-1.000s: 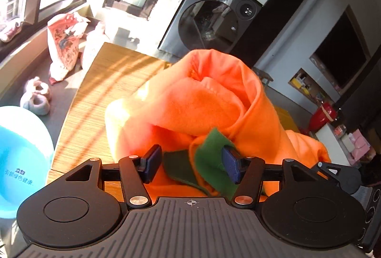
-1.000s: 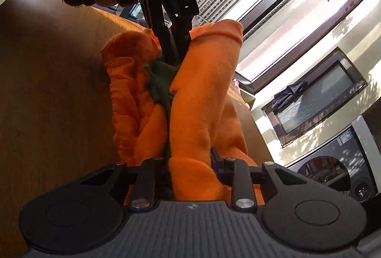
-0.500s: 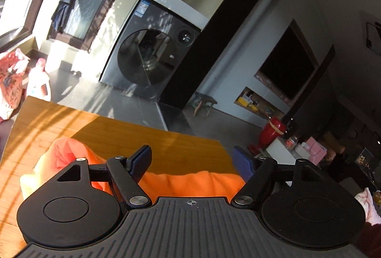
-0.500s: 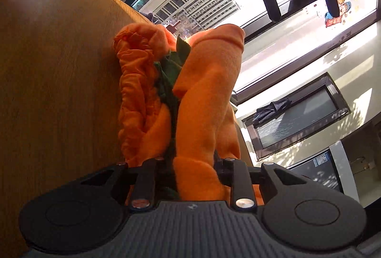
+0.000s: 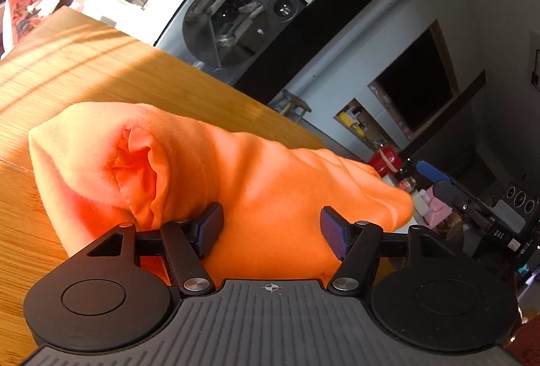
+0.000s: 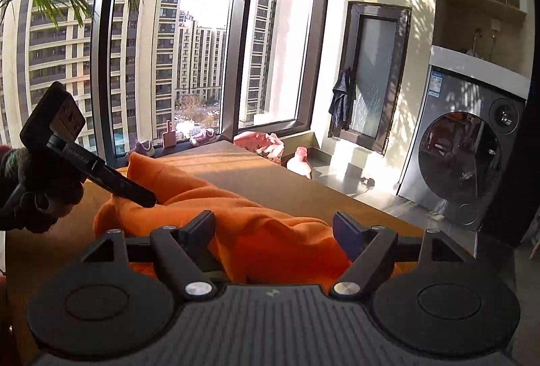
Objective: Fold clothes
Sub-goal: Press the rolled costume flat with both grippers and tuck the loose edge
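An orange garment point(image 5: 256, 183) lies bunched in a thick roll on the wooden table point(image 5: 101, 69). In the left wrist view my left gripper point(image 5: 271, 231) is open just over the roll's near side; its left pad point(image 5: 211, 227) touches a fold and the right pad is clear. In the right wrist view my right gripper point(image 6: 275, 231) is over the same orange garment point(image 6: 270, 237). Its jaws are opening, with cloth between them but not pinched. The left gripper point(image 6: 101, 173), held by a gloved hand point(image 6: 33, 197), shows at the left there.
A washing machine point(image 6: 462, 160) stands beyond the table's far end. Shoes point(image 6: 202, 138), a pink bag point(image 6: 260, 143) and a bottle point(image 6: 300, 160) sit by the window. A dark screen point(image 5: 418, 85) and a red pot point(image 5: 384, 160) are across the room.
My right gripper has let go of the orange fold, rolled upright and risen. My left gripper pulled back from the green-lined opening, swung away, then came down to the roll again.
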`<state>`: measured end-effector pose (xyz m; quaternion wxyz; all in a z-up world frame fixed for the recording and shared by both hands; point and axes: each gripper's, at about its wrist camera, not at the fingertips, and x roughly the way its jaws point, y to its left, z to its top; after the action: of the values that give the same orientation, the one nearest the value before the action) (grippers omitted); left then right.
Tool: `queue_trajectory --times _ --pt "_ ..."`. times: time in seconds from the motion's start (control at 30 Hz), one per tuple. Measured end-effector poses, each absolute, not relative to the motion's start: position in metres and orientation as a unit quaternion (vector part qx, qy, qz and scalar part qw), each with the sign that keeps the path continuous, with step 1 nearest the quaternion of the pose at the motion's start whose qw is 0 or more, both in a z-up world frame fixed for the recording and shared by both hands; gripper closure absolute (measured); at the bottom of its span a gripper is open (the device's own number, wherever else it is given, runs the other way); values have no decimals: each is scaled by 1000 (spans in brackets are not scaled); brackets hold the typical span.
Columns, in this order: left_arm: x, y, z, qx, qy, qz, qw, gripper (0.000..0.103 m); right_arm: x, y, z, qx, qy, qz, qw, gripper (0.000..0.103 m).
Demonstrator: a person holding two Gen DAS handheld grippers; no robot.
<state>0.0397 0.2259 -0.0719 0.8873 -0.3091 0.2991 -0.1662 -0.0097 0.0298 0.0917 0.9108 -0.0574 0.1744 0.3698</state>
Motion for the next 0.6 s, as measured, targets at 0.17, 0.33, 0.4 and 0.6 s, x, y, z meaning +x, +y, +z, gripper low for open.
queue_trajectory --times 0.17,0.33,0.4,0.6 --pt "35 213 -66 -283 299 -157 898 26 20 6 84 72 192 370 906 17" --pt "26 211 -59 -274 304 -165 898 25 45 53 11 -58 281 319 903 17" --pt "21 214 -52 -273 307 -161 897 24 48 63 -13 -91 292 299 904 14" --pt "4 212 -37 -354 308 -239 850 9 45 63 -11 -90 292 294 906 14"
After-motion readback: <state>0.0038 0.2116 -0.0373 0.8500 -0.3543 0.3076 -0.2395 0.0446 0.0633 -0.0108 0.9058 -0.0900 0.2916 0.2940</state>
